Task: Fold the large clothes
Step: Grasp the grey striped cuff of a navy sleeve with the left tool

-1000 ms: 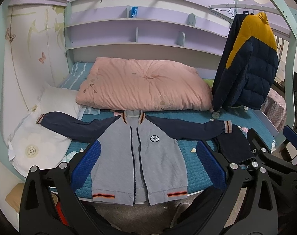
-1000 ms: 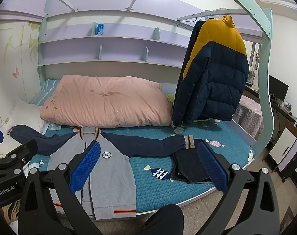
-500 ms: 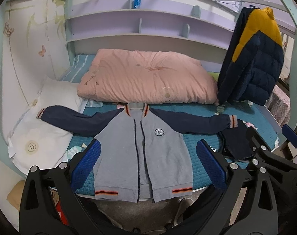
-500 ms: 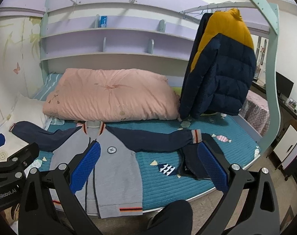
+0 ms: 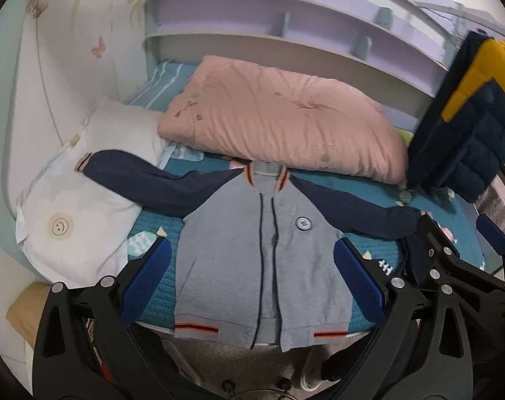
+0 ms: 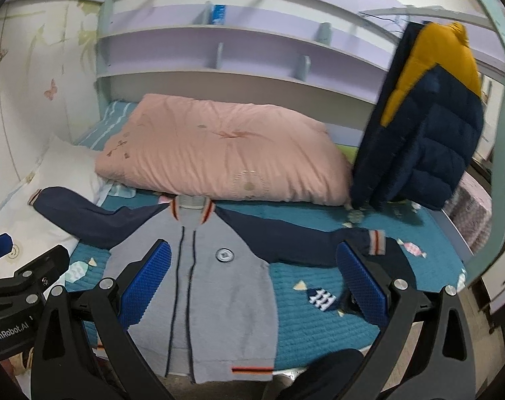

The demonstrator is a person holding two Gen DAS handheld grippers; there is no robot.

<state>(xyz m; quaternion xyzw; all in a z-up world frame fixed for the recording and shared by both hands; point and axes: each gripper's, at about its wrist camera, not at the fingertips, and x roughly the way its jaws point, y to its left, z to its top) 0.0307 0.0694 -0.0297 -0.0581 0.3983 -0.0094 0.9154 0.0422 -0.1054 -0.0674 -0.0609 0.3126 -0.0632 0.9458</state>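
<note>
A grey zip jacket [image 5: 252,253] with navy sleeves lies flat, front up, on the teal bed, both sleeves spread sideways and its hem over the near edge. It also shows in the right wrist view [image 6: 216,286]. My left gripper [image 5: 252,286] is open and empty, held above the jacket's lower body. My right gripper [image 6: 252,283] is open and empty, over the jacket's right half. The right gripper's fingers [image 5: 452,263] show at the right of the left wrist view.
A pink quilt [image 5: 279,120] lies folded behind the jacket's collar. A white pillow [image 5: 76,206] is at the left under the left sleeve. A navy and yellow puffer jacket [image 6: 422,116] hangs at the right. A dark folded garment [image 6: 395,263] lies by the right cuff.
Both grippers have moved forward and lower toward the bed, so the jacket fills more of each view. Both stay open and empty.
</note>
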